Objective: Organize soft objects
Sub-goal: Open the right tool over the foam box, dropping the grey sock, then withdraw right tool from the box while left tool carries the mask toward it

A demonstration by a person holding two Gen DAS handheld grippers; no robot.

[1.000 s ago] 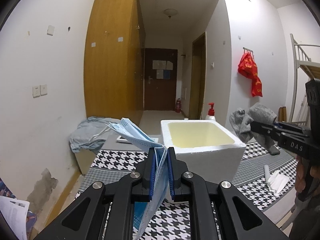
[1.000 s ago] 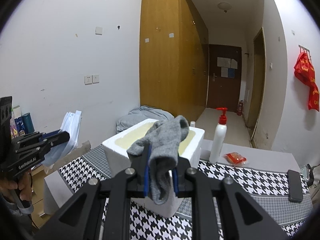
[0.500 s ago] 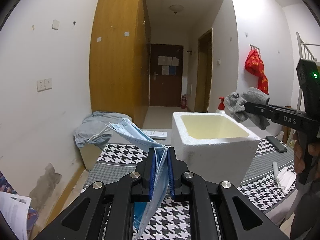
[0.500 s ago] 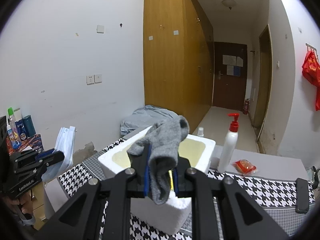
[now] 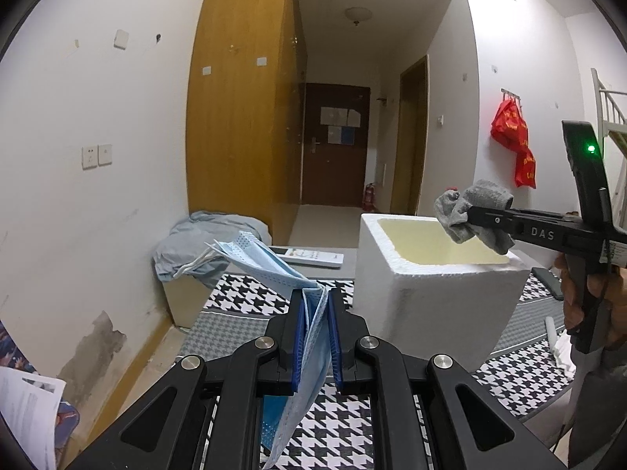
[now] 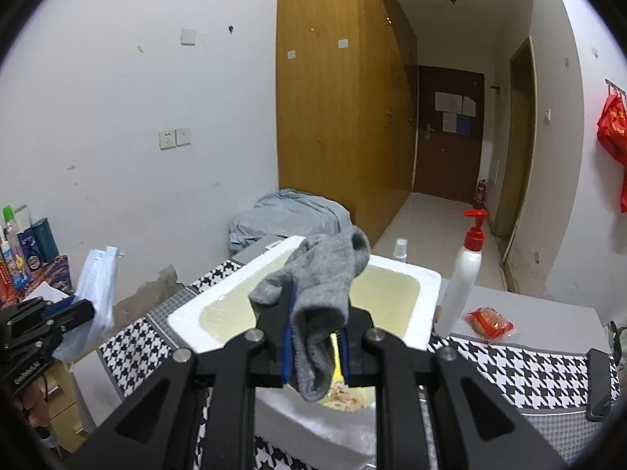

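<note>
My left gripper (image 5: 315, 337) is shut on a light blue face mask (image 5: 266, 262) that hangs over the houndstooth tablecloth, left of a white foam box (image 5: 427, 297). My right gripper (image 6: 315, 338) is shut on a grey sock (image 6: 321, 278) and holds it above the open foam box (image 6: 423, 305). In the left wrist view the right gripper (image 5: 470, 217) with the sock (image 5: 474, 211) is over the box's right side. In the right wrist view the left gripper (image 6: 70, 313) with the mask (image 6: 96, 290) is at the far left.
A white pump bottle (image 6: 464, 278) and a red packet (image 6: 488, 321) stand right of the box. A remote (image 5: 309, 256) and a grey-blue cloth pile (image 5: 203, 243) lie behind it. A black phone (image 6: 601, 384) is at the right edge. Bottles (image 6: 15, 254) stand far left.
My right gripper has carried the sock forward and over the foam box. My left gripper with the mask has moved closer to the box's left side.
</note>
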